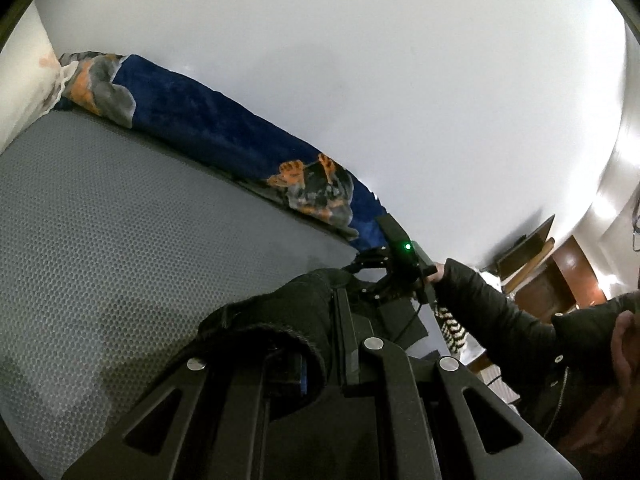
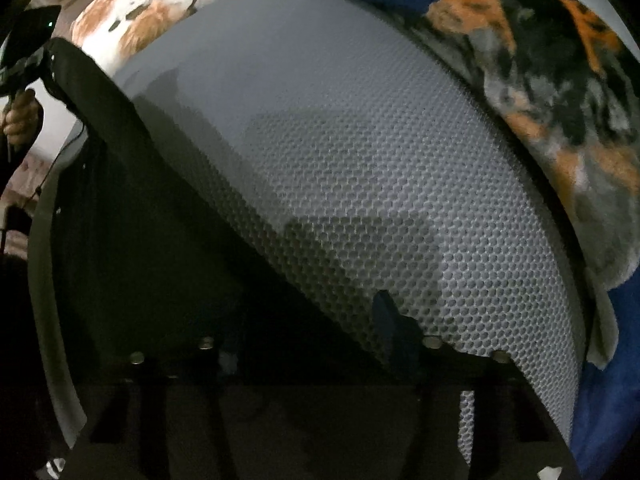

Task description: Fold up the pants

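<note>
The black pants (image 1: 288,320) hang stretched in the air between my two grippers above a grey honeycomb mattress (image 1: 120,220). My left gripper (image 1: 316,364) is shut on one edge of the pants, the cloth bunched over its fingers. In the right wrist view the pants (image 2: 152,220) fill the left and bottom as a dark sheet. My right gripper (image 2: 312,344) is shut on the pants' edge; its fingers are mostly hidden in dark cloth. The right gripper also shows in the left wrist view (image 1: 384,276), and the left gripper in the right wrist view (image 2: 28,40).
A blue blanket with a dog print (image 1: 224,136) (image 2: 552,92) lies along the mattress's far edge by the white wall (image 1: 360,80). A white patterned pillow (image 2: 160,4) lies at one end. Wooden furniture (image 1: 552,272) stands at the right.
</note>
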`<state>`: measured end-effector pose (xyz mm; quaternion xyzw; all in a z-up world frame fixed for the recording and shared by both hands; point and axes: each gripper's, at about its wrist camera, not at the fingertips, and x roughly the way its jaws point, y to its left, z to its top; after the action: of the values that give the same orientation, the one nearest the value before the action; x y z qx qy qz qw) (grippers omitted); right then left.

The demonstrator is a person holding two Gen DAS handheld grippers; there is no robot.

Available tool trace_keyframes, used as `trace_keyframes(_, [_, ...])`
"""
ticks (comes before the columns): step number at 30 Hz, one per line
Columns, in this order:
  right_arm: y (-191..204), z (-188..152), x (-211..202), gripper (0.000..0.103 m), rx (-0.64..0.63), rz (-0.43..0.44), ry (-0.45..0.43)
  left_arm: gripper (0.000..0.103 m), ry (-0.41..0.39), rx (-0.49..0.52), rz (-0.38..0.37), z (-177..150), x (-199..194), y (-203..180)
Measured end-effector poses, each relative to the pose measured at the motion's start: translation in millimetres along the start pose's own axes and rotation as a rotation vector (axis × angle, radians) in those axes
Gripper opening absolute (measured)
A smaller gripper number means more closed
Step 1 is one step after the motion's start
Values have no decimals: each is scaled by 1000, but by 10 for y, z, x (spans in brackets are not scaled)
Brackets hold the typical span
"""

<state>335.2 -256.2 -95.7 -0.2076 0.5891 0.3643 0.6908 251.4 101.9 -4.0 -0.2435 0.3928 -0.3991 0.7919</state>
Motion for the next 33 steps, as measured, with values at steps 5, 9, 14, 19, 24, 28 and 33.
trace_keyframes(5, [-2,-104,27,16,20,-46,-1,10,11,11,23,10,47,24])
trace_keyframes(9, [162,-188,-118,11,47,-192,-87,10,18,16,65,72,102,121])
trace_keyframes(14, [517,-349,-395,10,147,-377,-210,10,36,19,140,201,112,238])
trace_keyframes(19, [985,-587,-719,8,204,-479,-284,10,52,63,145,218,-11,141])
trace_keyframes(24, [1498,-978,-969,8,240,-517,-315,10,74,139,134,-23,-263,-56])
trace_keyframes(28, [1788,-1302,-1031,8,284,-477,-334,10,109,182,131,-333,-476,-163])
trace_keyframes(33, [2211,-1684,-877,7,355,-388,-322,10,173,206,140,-797,-643,-244])
